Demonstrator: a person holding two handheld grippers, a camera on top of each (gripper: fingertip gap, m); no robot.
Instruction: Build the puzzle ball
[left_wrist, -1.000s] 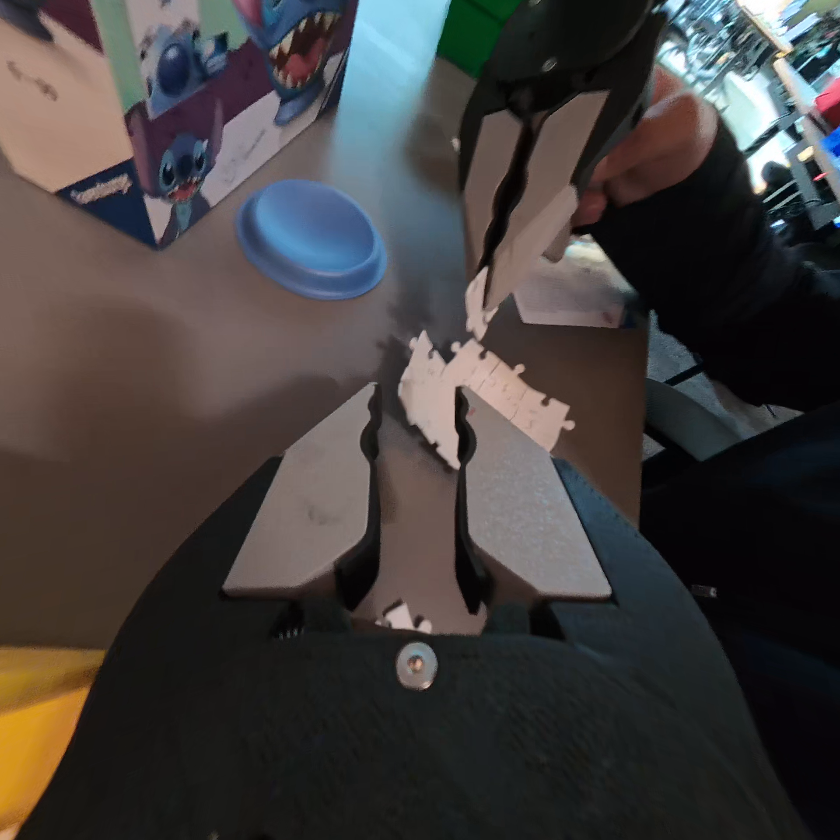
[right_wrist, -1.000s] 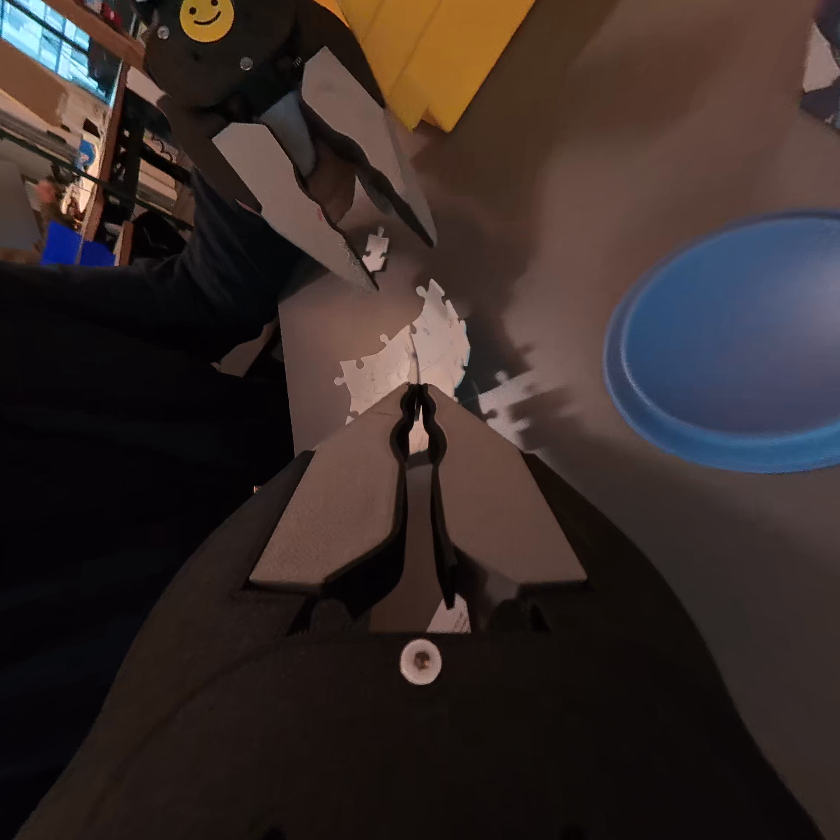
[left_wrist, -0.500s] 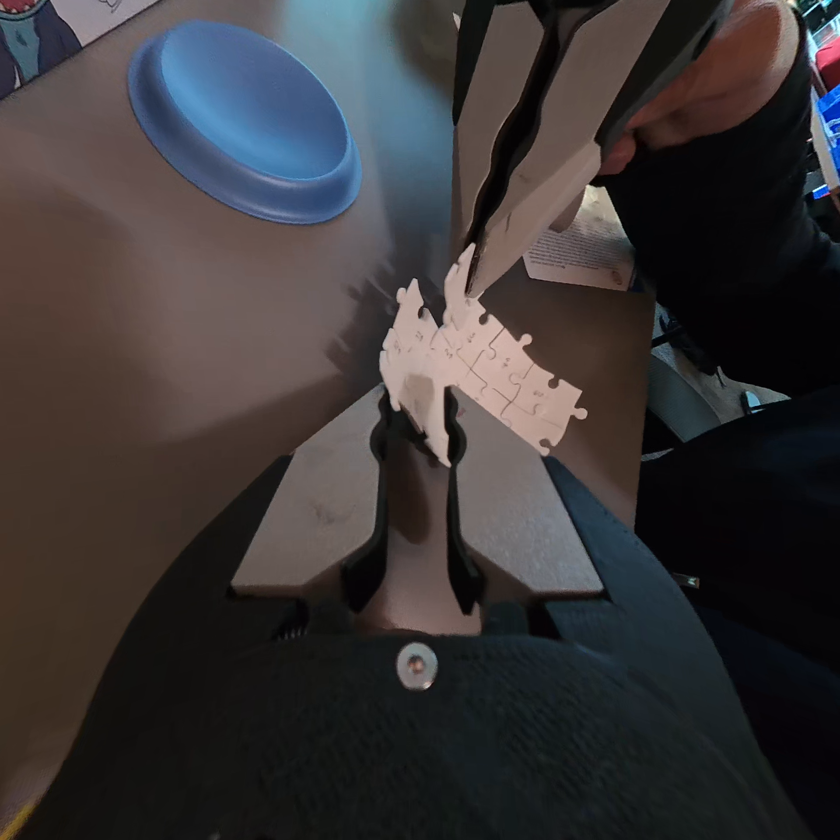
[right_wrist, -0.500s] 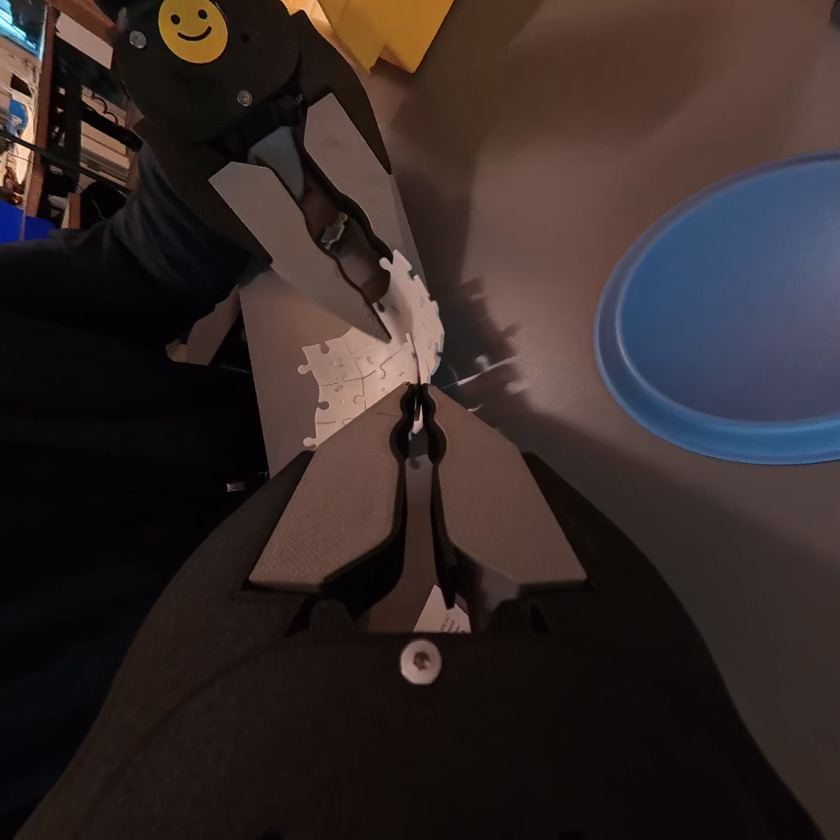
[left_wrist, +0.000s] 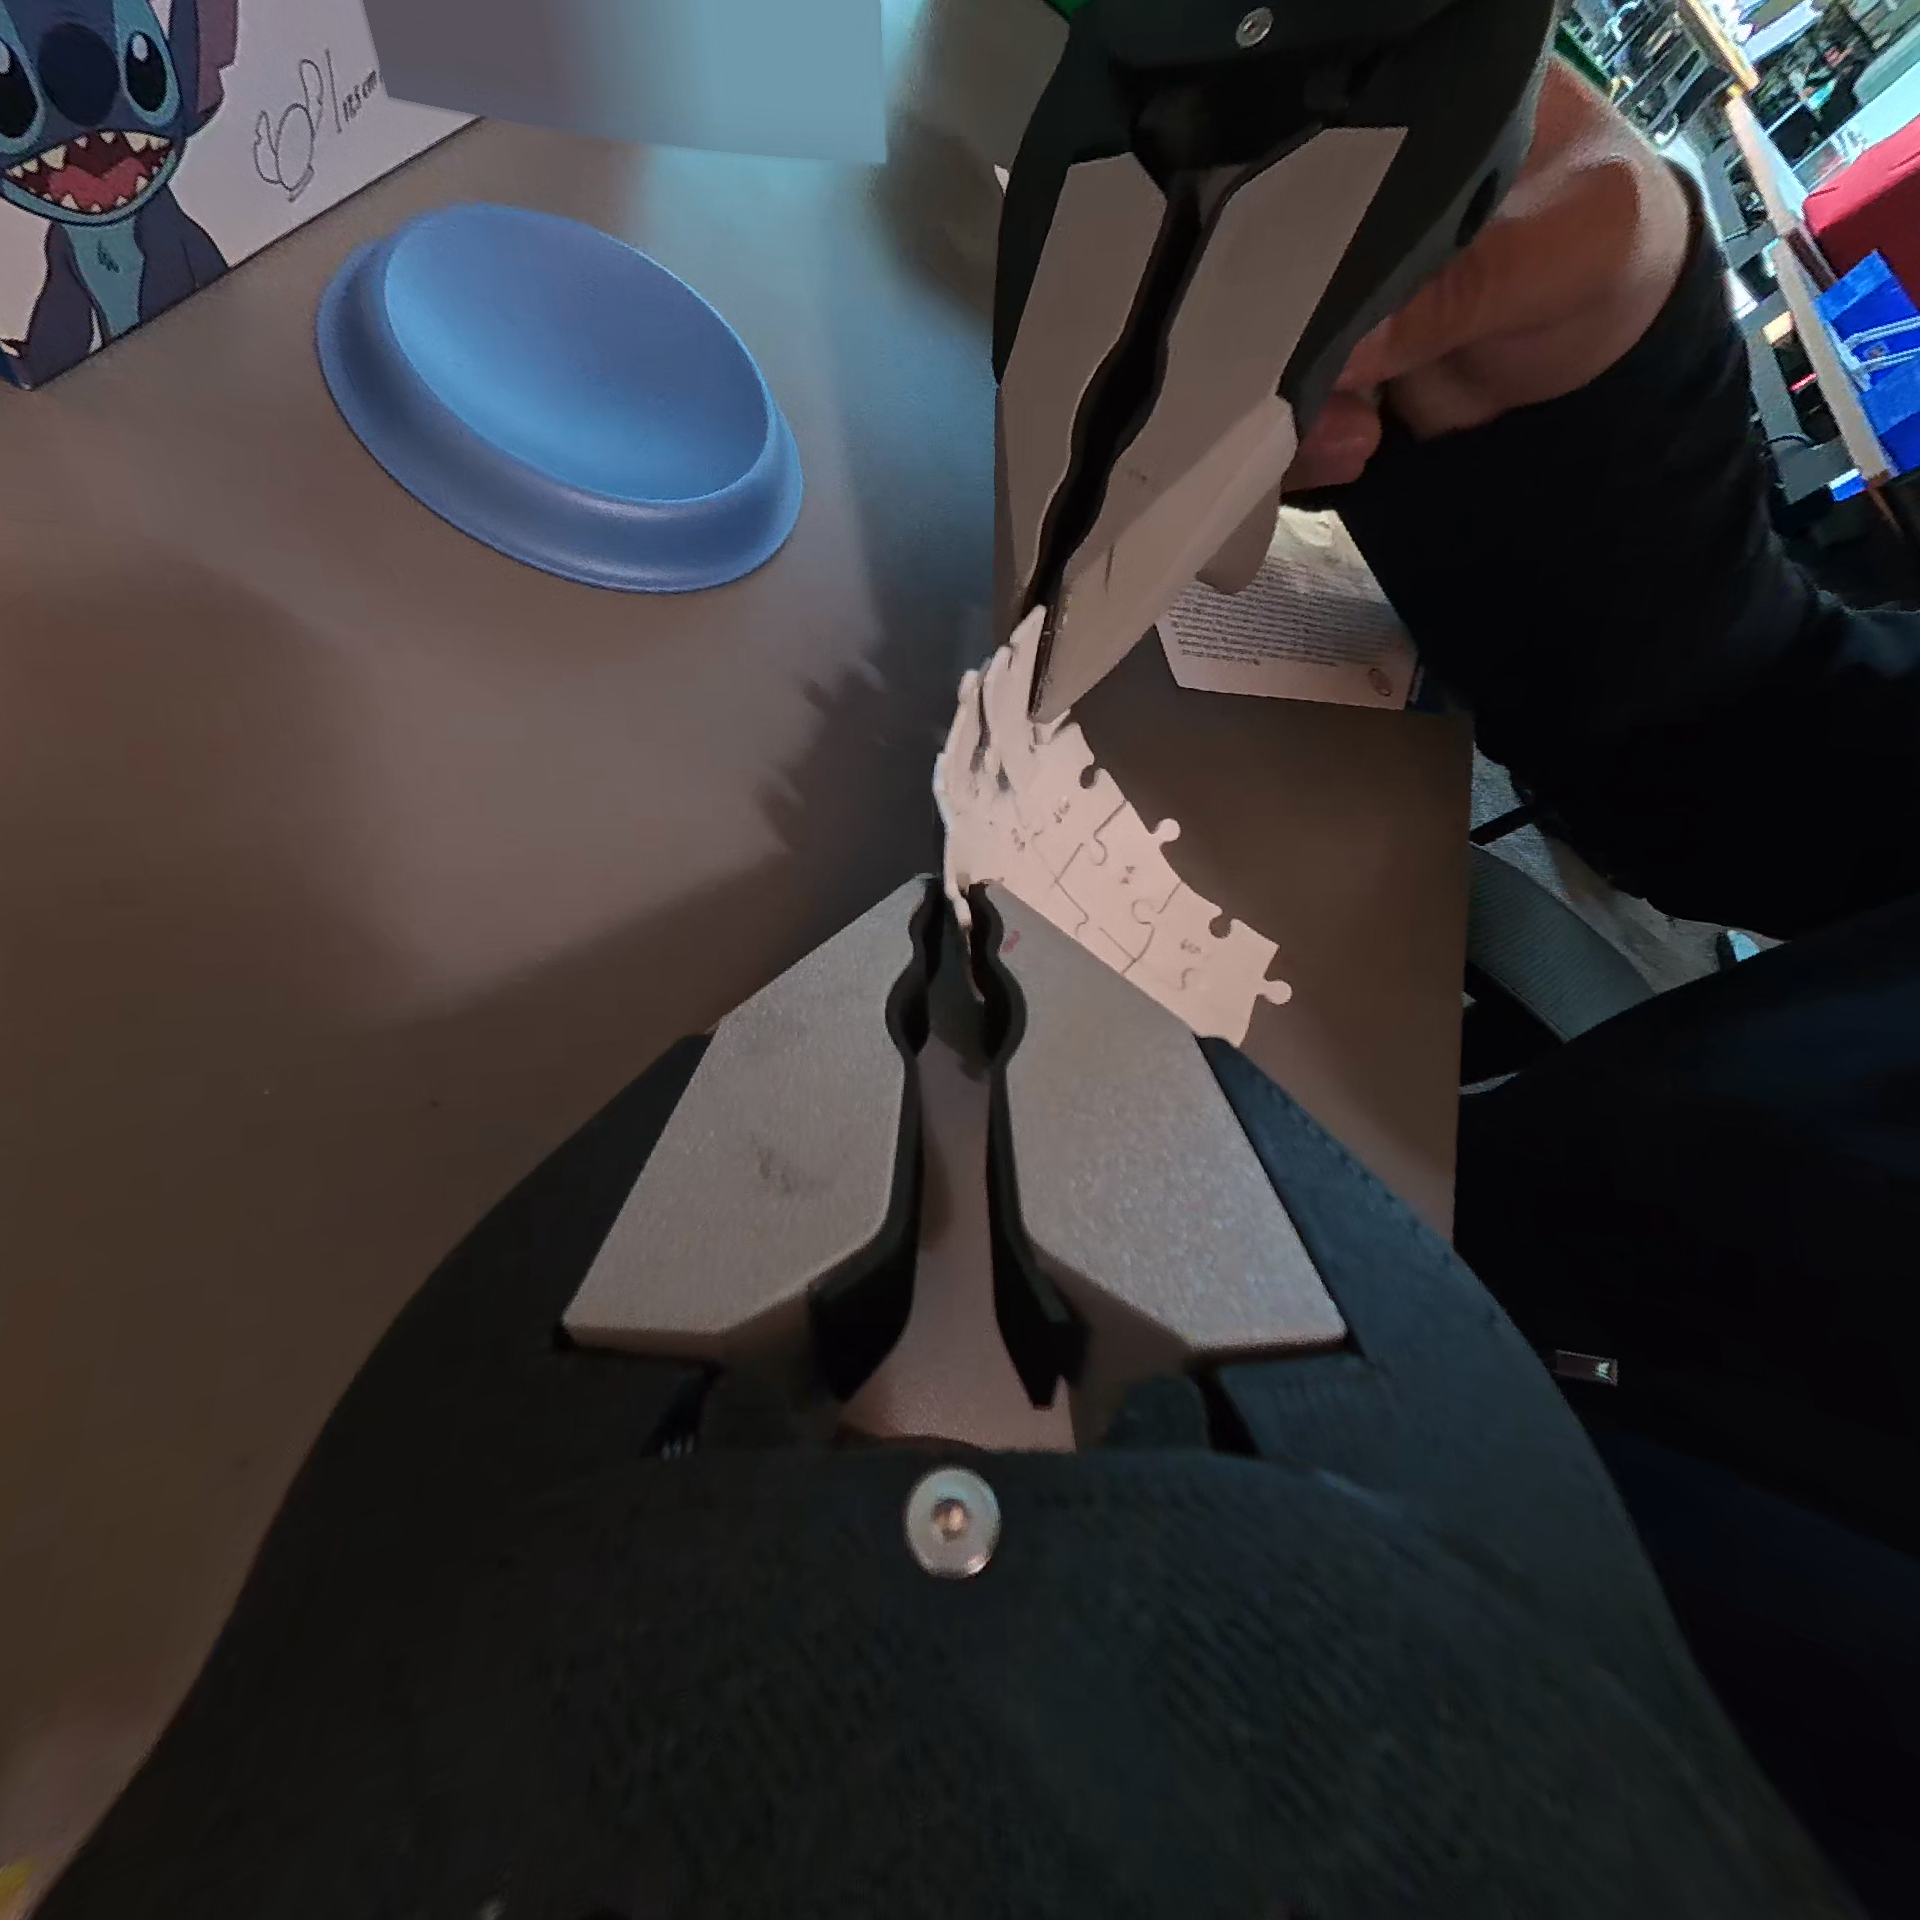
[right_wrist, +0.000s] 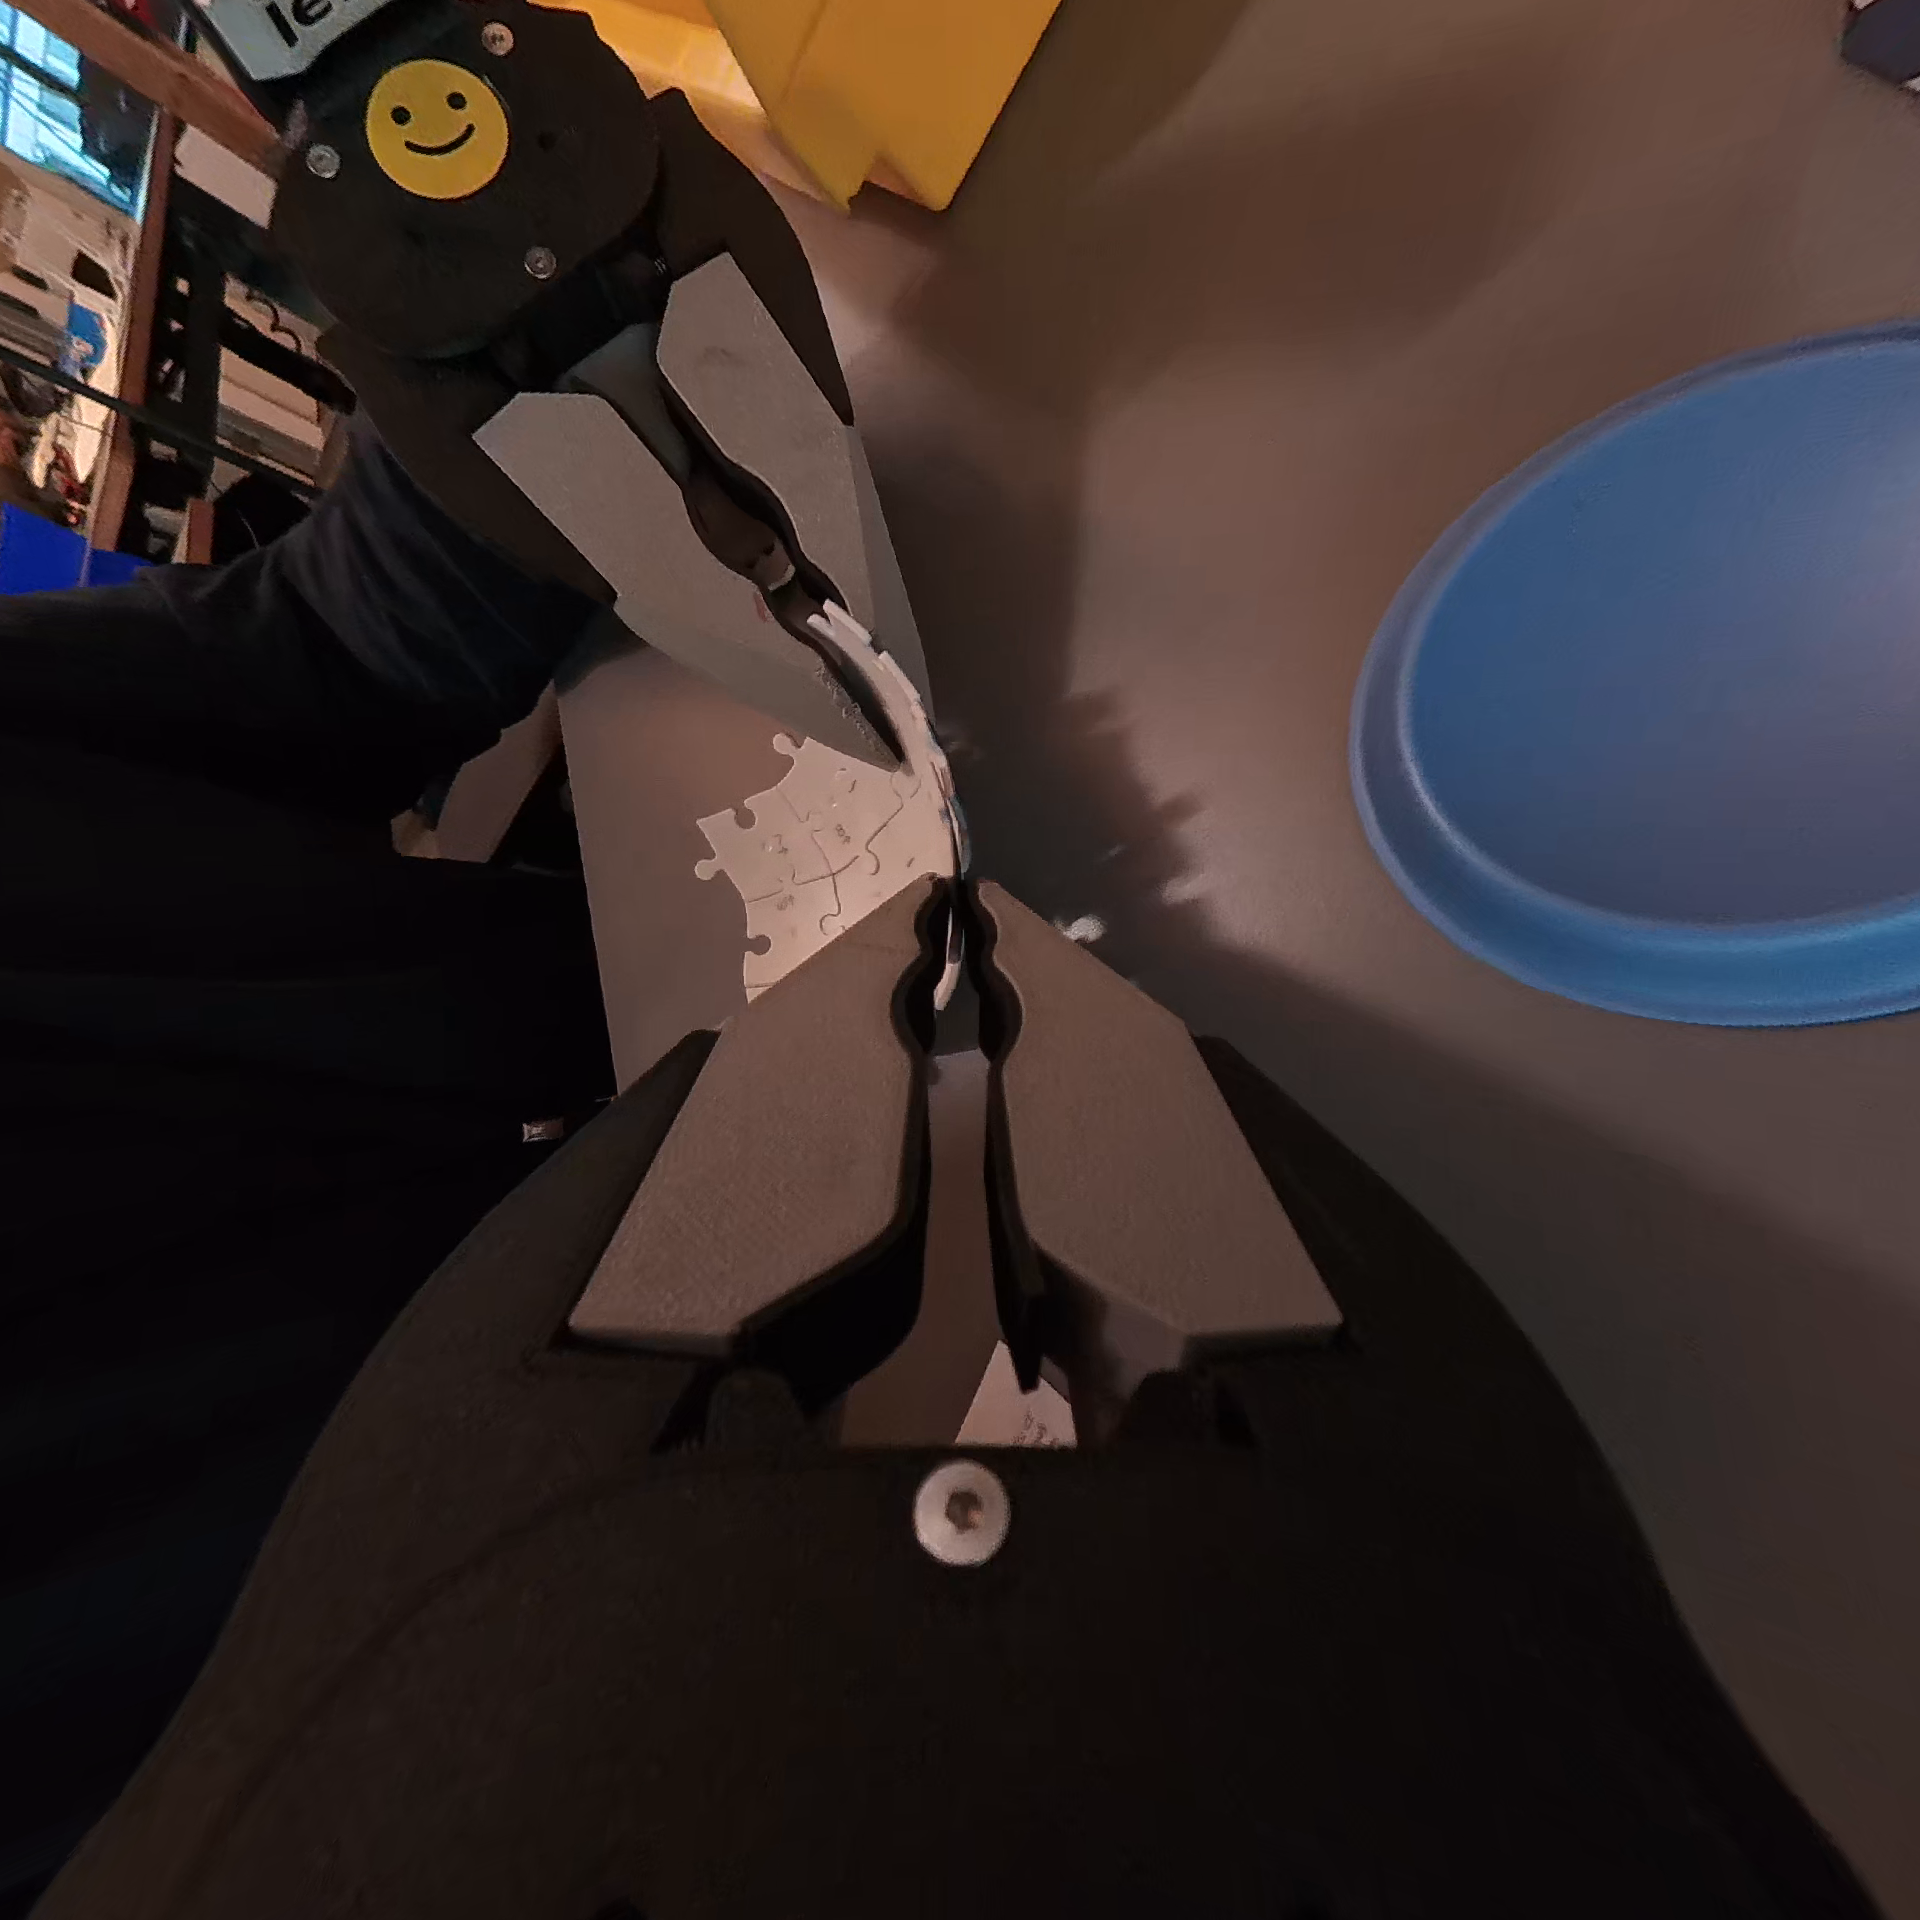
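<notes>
A curved white strip of joined puzzle pieces (left_wrist: 1107, 868) hangs in the air above the brown table (left_wrist: 312, 831), held between both grippers. My left gripper (left_wrist: 961, 896) is shut on the strip's near edge. My right gripper (left_wrist: 1039, 698) comes down from above and is shut on the strip's far upper end. In the right wrist view, my right gripper (right_wrist: 956, 896) pinches the strip (right_wrist: 831, 857) edge-on. The left gripper (right_wrist: 888, 743), with a yellow smiley sticker on it, grips the strip's far end.
A round blue dish-shaped stand (left_wrist: 551, 400) sits on the table to the left; it also shows in the right wrist view (right_wrist: 1662, 675). A cartoon-printed box (left_wrist: 94, 166) stands far left. A paper leaflet (left_wrist: 1288, 634) lies by the table edge. Something yellow (right_wrist: 883, 83) is beyond. The tips of both grippers are at nearly the same place.
My left gripper moved up to the strip and went from open to shut on its edge. My right gripper stayed shut on the strip, which now hangs steeper.
</notes>
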